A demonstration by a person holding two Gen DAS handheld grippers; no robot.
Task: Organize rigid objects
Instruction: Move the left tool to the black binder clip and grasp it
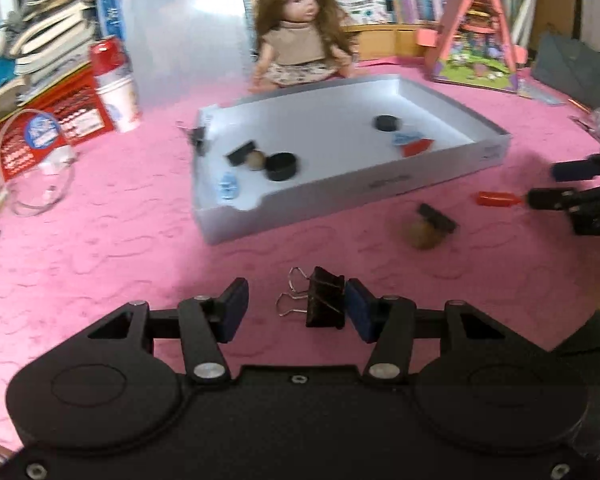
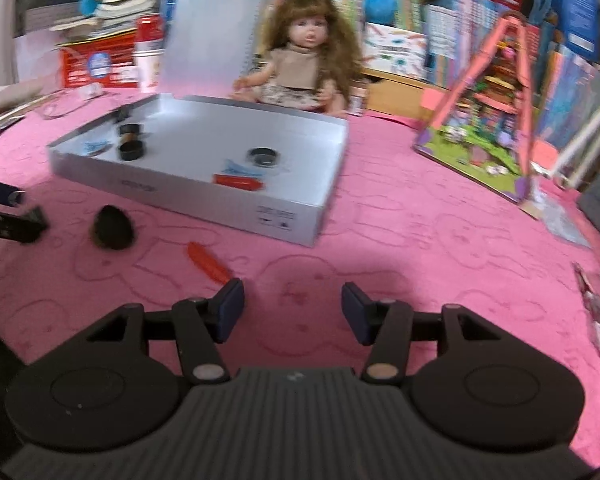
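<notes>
A white open box [image 1: 380,184] lies on the pink cloth and holds black round caps [image 1: 282,166], a red piece [image 1: 416,146] and blue clips. My left gripper [image 1: 296,308] is open, with a black binder clip [image 1: 325,298] between its fingers, against the right pad. A brown stamp-like object [image 1: 428,230] and an orange-red piece [image 1: 496,199] lie right of the box. My right gripper [image 2: 292,308] is open and empty; the orange-red piece [image 2: 208,266] lies just ahead of its left finger. The box [image 2: 220,196] and the brown object [image 2: 112,228] show in the right wrist view.
A doll [image 1: 296,32] sits behind the box beside its raised lid [image 1: 184,32]. A pink toy house [image 1: 480,36] stands at the back right. A red-topped can [image 1: 114,84], red cartons and a clear container [image 1: 40,160] stand at the left.
</notes>
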